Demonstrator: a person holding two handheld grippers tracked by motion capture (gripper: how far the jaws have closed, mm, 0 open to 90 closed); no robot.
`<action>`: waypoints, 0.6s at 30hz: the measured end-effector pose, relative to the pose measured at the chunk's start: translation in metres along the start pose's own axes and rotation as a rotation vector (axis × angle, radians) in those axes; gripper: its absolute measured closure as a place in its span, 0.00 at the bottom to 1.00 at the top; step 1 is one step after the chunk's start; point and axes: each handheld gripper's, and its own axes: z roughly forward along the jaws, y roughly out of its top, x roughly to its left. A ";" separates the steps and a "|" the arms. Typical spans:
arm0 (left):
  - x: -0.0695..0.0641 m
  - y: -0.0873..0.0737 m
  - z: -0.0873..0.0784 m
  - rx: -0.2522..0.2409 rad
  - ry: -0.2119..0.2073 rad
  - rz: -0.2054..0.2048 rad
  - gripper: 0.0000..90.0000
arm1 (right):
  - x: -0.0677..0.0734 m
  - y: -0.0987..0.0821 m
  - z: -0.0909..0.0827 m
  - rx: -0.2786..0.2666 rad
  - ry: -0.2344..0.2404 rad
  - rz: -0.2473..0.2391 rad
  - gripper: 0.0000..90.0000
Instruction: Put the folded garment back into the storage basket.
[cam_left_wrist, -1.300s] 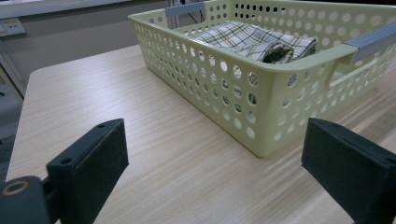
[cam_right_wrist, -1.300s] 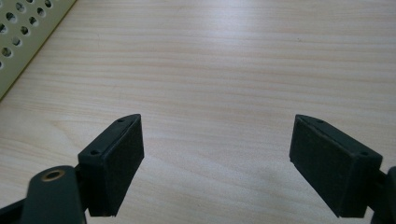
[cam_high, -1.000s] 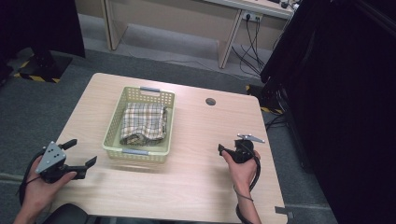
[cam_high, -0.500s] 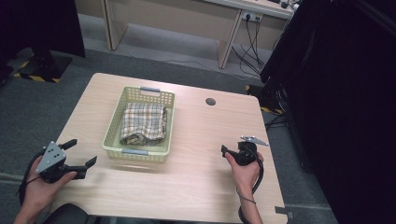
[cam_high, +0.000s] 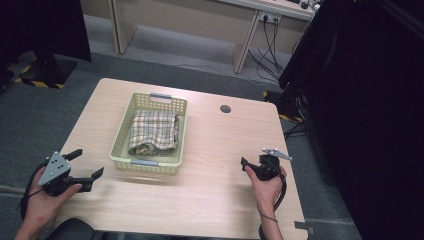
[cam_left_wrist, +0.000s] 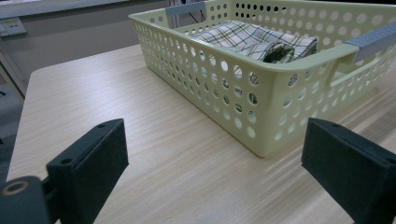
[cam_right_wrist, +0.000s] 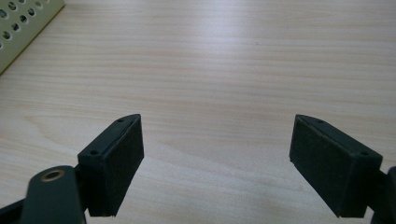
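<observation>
A pale green perforated basket (cam_high: 121, 142) stands on the left half of the wooden table (cam_high: 220, 145). In it lies a folded plaid cloth (cam_high: 154, 132). My left gripper (cam_high: 91, 161) is held at the table's near left corner, open and empty, pointing at the basket's near end. From the left gripper view the basket (cam_left_wrist: 261, 70) and the cloth (cam_left_wrist: 252, 39) lie just beyond my left gripper (cam_left_wrist: 215, 140). My right gripper (cam_high: 247, 167) hovers low over the near right of the table, open, with bare wood between its jaws. In its own view, the right gripper (cam_right_wrist: 217, 135) has the basket's corner (cam_right_wrist: 23, 18) at top left.
A round cable hole (cam_high: 225, 108) sits at the far middle of the table. Behind the table stands a wooden desk (cam_high: 240, 30) with hanging cables (cam_high: 265, 50). A dark curtain (cam_high: 370, 100) rises close to the table's right edge.
My right gripper has drifted slightly toward the near edge of the table. The left gripper, basket and cloth are as before.
</observation>
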 end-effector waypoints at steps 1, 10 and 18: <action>0.000 0.000 0.000 0.001 0.000 0.000 0.07 | -0.001 -0.001 -0.001 -0.001 -0.001 -0.001 0.21; 0.000 0.000 0.000 0.001 0.001 0.001 0.07 | -0.004 -0.009 -0.004 -0.010 -0.009 -0.004 0.21; 0.000 0.000 0.000 0.002 0.001 0.001 0.07 | -0.008 -0.015 -0.007 -0.016 -0.013 -0.007 0.21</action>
